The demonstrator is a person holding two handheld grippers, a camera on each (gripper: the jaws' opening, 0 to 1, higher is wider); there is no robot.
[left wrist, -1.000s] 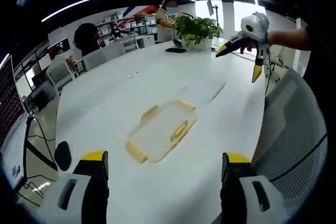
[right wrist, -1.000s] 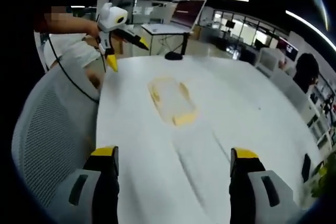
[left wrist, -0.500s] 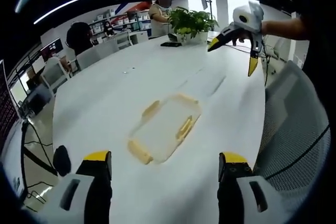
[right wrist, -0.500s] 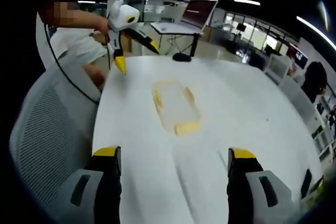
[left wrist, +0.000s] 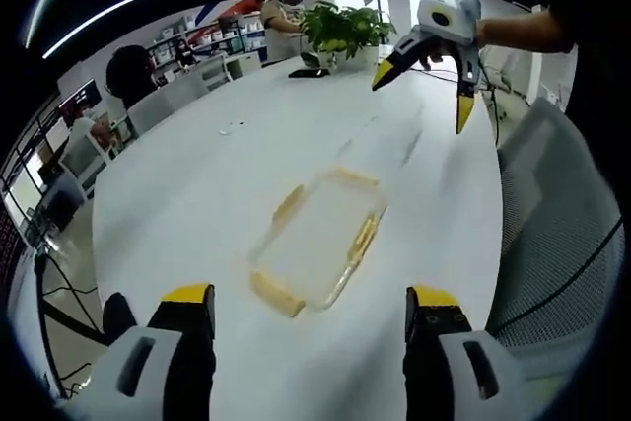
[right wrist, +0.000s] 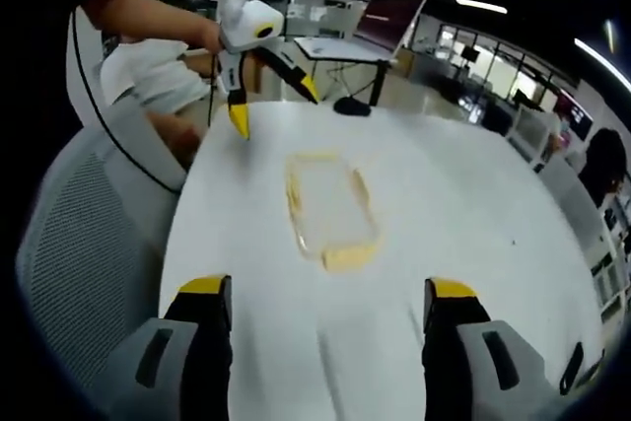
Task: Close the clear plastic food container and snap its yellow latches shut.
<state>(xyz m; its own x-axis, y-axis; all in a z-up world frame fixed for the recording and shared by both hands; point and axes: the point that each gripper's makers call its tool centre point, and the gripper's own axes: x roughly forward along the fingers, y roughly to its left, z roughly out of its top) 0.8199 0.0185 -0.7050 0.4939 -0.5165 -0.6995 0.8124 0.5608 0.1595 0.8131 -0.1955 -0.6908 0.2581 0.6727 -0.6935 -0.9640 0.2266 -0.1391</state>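
Clear container (left wrist: 317,240) with yellow latches (left wrist: 276,294) lies flat on white counter (left wrist: 197,175), near its chair-side edge. Left gripper (left wrist: 308,315) and right gripper (right wrist: 325,305) jaws wide open, empty, well apart from container.

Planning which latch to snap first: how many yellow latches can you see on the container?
3: near short end latch, left long side latch, right long side latch. A far-end latch may be there; the yellow tint is too faint to tell.

Bright office, white table (left wrist: 246,160), mesh chair (left wrist: 557,234).
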